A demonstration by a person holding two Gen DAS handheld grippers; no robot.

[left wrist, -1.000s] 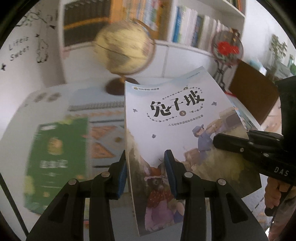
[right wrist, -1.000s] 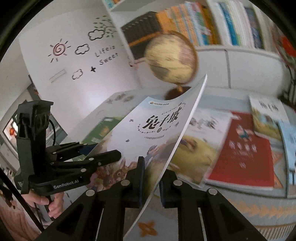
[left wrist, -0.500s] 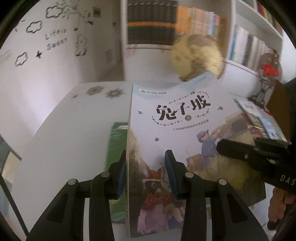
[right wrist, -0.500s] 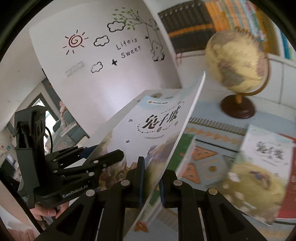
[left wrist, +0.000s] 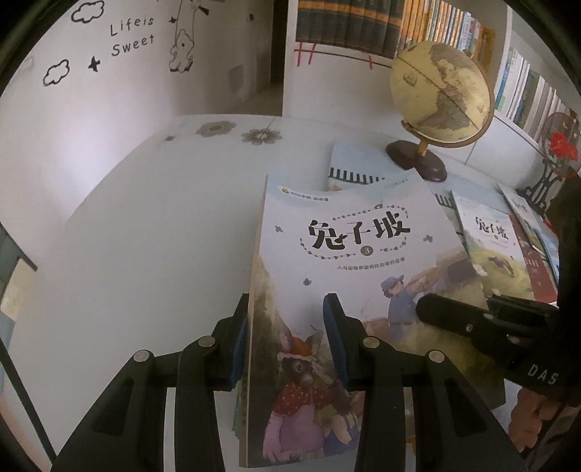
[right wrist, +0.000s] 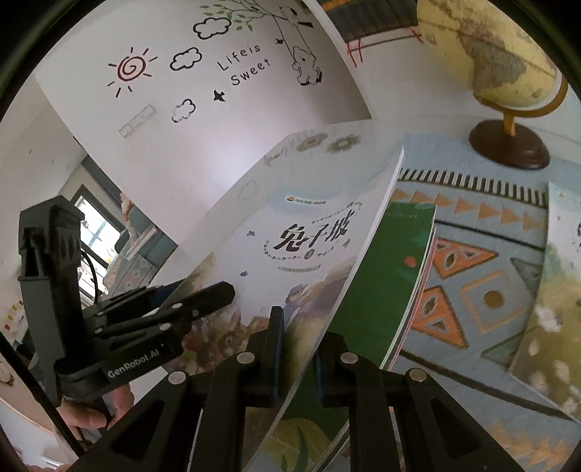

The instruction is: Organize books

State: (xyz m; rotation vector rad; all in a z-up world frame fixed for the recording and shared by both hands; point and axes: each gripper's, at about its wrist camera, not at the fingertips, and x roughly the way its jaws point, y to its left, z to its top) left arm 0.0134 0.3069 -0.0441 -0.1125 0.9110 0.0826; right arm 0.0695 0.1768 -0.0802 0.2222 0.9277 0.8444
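Note:
Both grippers hold one pale blue picture book (left wrist: pixel 348 268) with black Chinese title and a rabbit on its cover. My left gripper (left wrist: pixel 287 341) is shut on its near edge, its left corner. My right gripper (right wrist: pixel 297 348) is shut on the same edge, further right; the book (right wrist: pixel 290 254) shows tilted there. In the right wrist view a green book (right wrist: pixel 395 261) lies on the table under the held book. The left gripper also shows in the right wrist view (right wrist: pixel 203 297), the right gripper in the left wrist view (left wrist: pixel 428 308).
A globe (left wrist: pixel 439 90) on a dark base stands at the back. Several more books (left wrist: pixel 486 239) lie to the right on a patterned blue mat (right wrist: pixel 483 254). A bookcase (left wrist: pixel 363 25) lines the back wall. The white table (left wrist: pixel 152 232) extends left.
The held book has been carried left and lowered over the green book, which it hides in the left wrist view. Both grippers have kept their grip.

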